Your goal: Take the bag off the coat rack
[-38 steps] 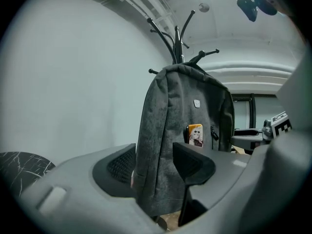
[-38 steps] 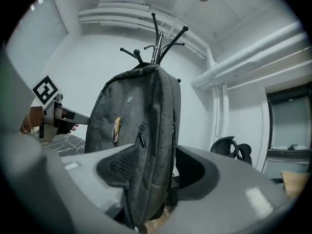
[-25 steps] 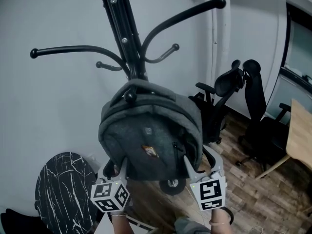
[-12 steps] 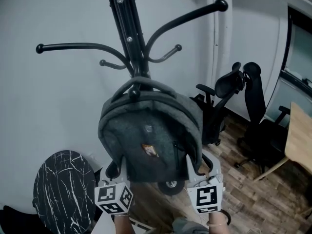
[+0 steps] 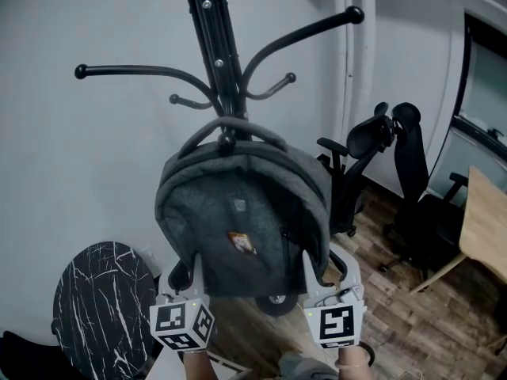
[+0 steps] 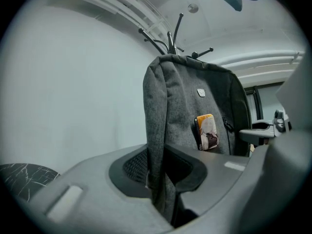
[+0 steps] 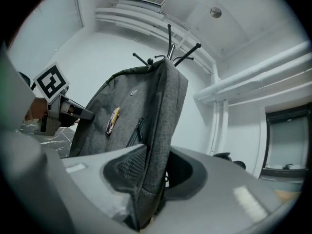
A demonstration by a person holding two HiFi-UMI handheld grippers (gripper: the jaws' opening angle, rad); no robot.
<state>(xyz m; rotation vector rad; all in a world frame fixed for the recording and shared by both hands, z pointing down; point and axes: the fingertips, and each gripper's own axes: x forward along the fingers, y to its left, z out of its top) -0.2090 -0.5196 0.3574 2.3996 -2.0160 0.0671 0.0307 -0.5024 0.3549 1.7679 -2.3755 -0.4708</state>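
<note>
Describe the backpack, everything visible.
The backpack is dark grey felt-like fabric with a rounded top, a small logo tag, an orange badge and a front zipper. It hangs with its top handle looped over a coat rack peg. The left claw and right claw, whose jaws have just been closing, pinch its lower side edges.

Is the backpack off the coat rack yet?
Not yet. Done: the left claw and right claw have just been closing and now pinch the bottom edges of the grey backpack. In hand: holding it from below. Left: its top handle is looped over a hook on the coat rack, so it needs lifting off.
</note>
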